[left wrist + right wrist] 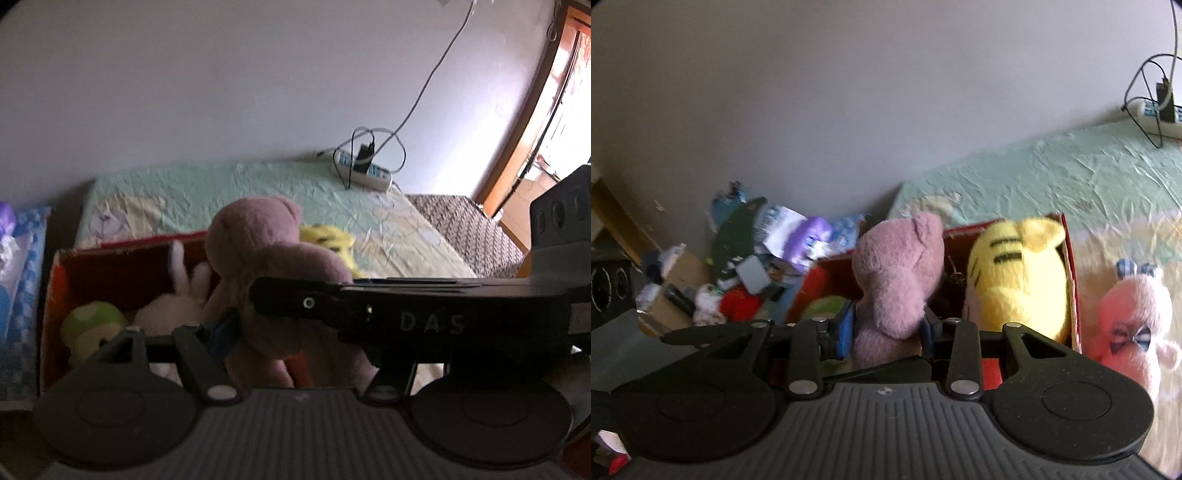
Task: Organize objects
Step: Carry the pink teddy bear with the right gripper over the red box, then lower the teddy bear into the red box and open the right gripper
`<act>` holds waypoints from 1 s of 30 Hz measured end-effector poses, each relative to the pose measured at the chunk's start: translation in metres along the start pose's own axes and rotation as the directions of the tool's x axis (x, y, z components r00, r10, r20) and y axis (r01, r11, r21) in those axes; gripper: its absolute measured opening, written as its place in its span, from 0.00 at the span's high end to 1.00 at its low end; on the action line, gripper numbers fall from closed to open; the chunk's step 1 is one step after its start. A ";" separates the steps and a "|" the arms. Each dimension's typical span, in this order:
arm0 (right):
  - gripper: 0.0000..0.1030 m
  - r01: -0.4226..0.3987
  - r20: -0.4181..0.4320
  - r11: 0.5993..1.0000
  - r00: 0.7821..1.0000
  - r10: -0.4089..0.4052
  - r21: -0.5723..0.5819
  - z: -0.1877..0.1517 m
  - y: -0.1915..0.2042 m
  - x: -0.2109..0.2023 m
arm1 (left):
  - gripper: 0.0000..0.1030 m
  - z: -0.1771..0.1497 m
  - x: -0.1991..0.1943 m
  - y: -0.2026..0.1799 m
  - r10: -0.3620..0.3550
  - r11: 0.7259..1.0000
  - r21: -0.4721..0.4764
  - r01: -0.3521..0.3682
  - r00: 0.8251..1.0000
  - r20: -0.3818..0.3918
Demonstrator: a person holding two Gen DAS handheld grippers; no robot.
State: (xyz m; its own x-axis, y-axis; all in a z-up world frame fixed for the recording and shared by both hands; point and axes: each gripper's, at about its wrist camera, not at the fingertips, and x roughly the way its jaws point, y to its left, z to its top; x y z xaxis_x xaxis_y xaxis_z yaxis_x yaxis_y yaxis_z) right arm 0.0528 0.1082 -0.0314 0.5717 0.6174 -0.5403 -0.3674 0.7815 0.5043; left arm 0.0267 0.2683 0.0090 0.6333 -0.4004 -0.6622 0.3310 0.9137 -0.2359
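Observation:
A mauve plush bear (897, 280) hangs over the open red box (1071, 280) on the bed. My right gripper (886, 328) is shut on it, a blue pad pressed into each side of its body. In the left wrist view the same bear (258, 240) fills the middle. My left gripper (291, 332) is around its lower body, with the left blue pad (221, 326) against the plush. Its other finger is hidden behind the right gripper's black body (406, 310), which crosses the view. A yellow striped tiger plush (1015, 280) lies in the box.
A white bunny (173, 302) and a green mushroom plush (92, 321) also lie in the box. A pink plush with blue bows (1130, 317) rests on the sheet (258, 192). A power strip (369, 171) with cables sits by the wall. Clutter (738, 266) is piled left of the bed.

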 end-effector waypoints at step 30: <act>0.84 0.094 -0.014 0.995 0.996 -0.093 0.040 -0.010 -0.007 0.028 | 0.33 -0.028 0.060 0.039 -0.063 0.997 0.031 0.068 0.985 -0.163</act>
State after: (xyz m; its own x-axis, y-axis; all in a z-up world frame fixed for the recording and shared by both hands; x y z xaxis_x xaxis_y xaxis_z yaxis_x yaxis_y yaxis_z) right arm 0.0636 0.1209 -0.0563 0.5935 0.5430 -0.5941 -0.2826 0.8317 0.4780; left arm 0.0582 0.2813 -0.0598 0.4888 -0.4400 -0.7533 0.3951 0.8815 -0.2585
